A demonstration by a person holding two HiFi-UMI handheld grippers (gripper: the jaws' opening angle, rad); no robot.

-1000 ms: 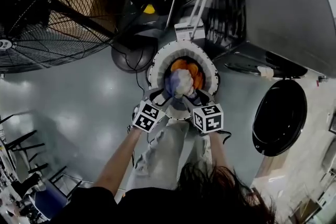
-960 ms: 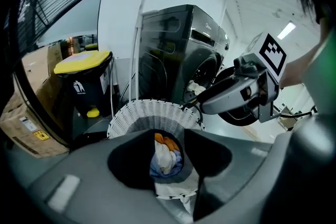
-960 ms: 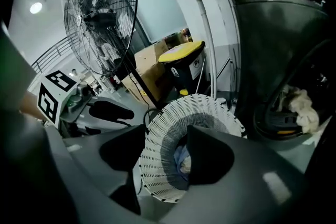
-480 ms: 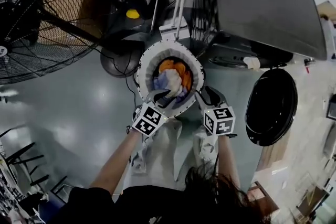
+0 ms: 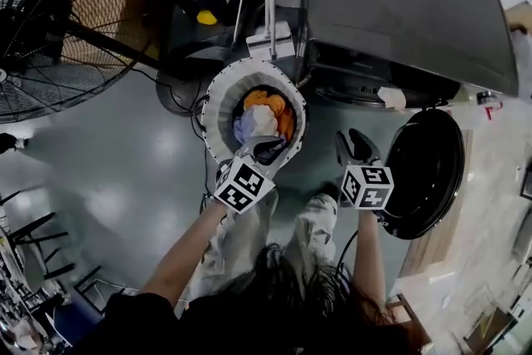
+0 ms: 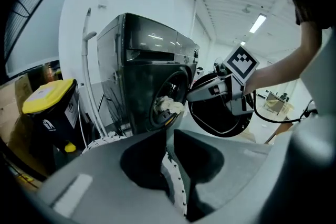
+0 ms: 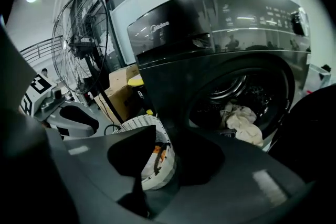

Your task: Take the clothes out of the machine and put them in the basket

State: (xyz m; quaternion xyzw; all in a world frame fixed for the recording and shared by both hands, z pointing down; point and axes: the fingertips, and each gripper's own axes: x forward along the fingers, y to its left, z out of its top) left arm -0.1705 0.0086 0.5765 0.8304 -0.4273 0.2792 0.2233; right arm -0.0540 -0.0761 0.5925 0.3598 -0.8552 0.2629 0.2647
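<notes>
Jaws on left gripper point(image 6: 169, 139) gape, nothing btwn, over near rim of basket point(image 5: 214, 96). Right gripper point(image 7: 167, 139) also spread & empty, facing machine point(image 7: 220, 34) at right. Risk: thin pinch on limp cream clothes point(image 7: 241, 120) in drum point(image 7: 252, 89) = drop on floor point(image 5: 125, 179), or snag at drum mouth. Drum load shows only in gripper views. Head view shows whole orange/white pile point(image 5: 264, 116) in basket, but nothing inside drum.
</notes>
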